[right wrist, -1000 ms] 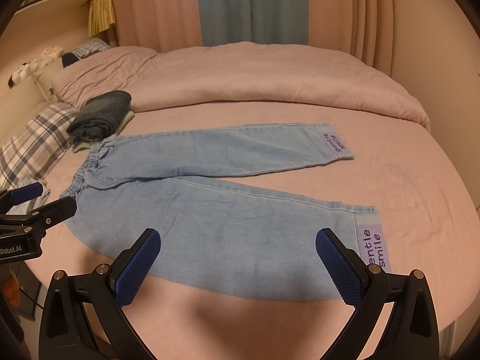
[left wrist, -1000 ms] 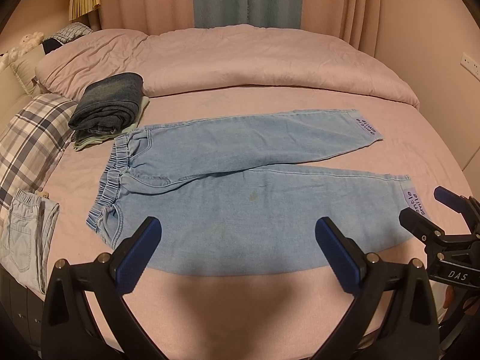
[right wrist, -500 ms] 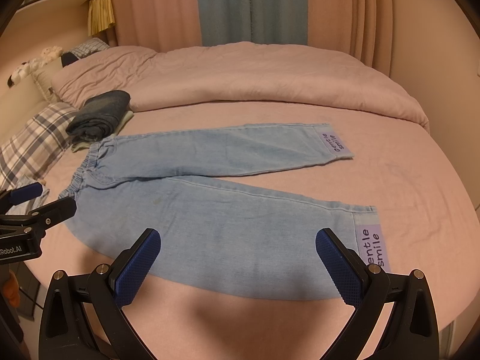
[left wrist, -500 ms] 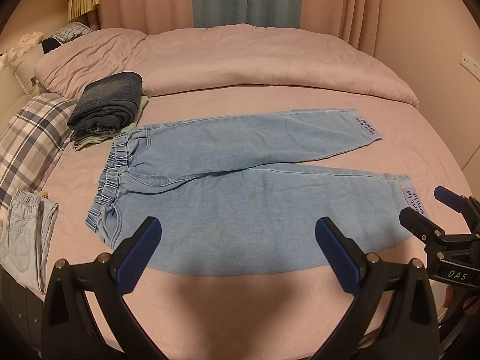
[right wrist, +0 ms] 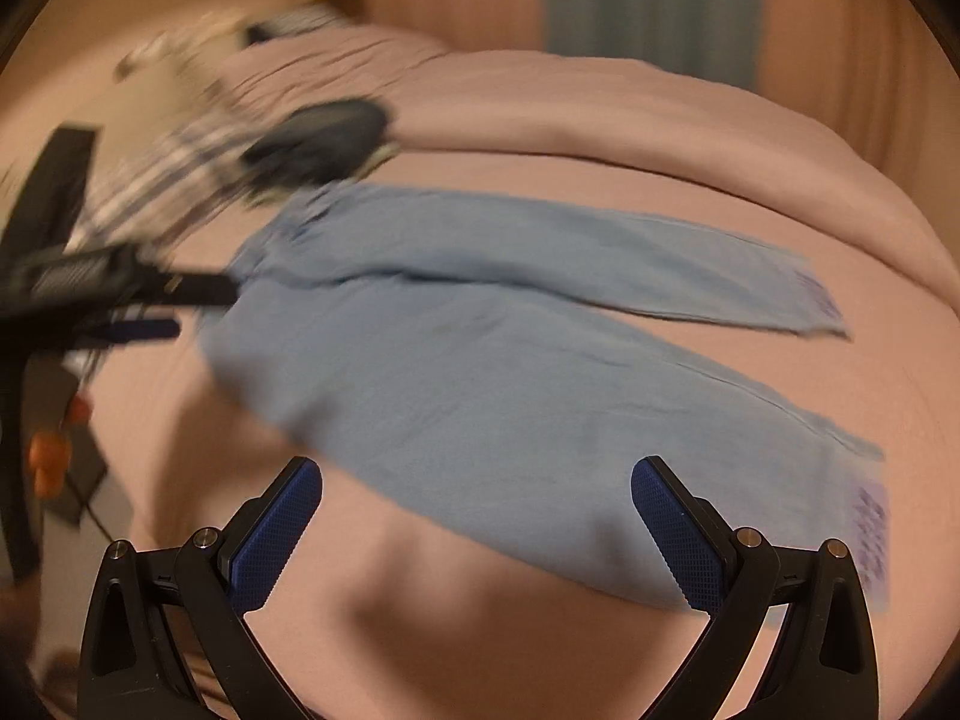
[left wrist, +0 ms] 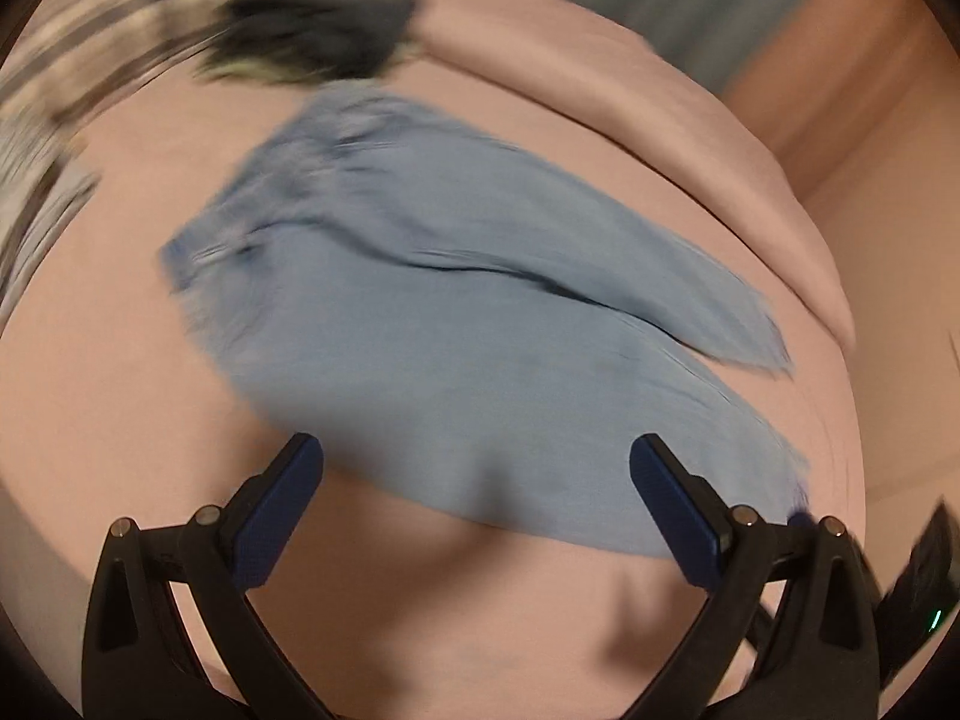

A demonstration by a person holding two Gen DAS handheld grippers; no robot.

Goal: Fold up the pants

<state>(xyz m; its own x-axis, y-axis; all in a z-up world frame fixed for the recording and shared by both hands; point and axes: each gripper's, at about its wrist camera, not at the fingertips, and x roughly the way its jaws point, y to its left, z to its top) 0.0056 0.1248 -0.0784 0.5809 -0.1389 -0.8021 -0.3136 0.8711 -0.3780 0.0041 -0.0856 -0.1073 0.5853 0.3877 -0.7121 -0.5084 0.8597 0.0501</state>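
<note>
Both views are smeared, so fine detail is lost. The left gripper (left wrist: 477, 516) has its jaws spread wide with nothing between them; its blue pads (left wrist: 273, 516) have a fine knurled texture on black angular arms. Just ahead of those jaws and across the gap between them lie the pants (left wrist: 480, 324), soft light-blue denim spread flat on the smooth pink bed sheet (left wrist: 108, 372), the waistband ahead to the left and the two wide legs running off to the right, parting into a narrow V. Well ahead and left of the jaws, beyond the waistband, sits a dark rounded bundle of folded clothes (left wrist: 318, 24), with checked fabric (left wrist: 60, 96) further left. The right gripper (right wrist: 477, 525) is likewise wide open and empty, its cross-hatched blue pads (right wrist: 675, 534) framing the near leg's lower edge. In this view the pants (right wrist: 510, 372) fill the space ahead of the jaws, and a pale purple printed patch (right wrist: 870, 534) marks the hem to the right of the right jaw. A puffy pink duvet (right wrist: 600, 114) lies far ahead.
</note>
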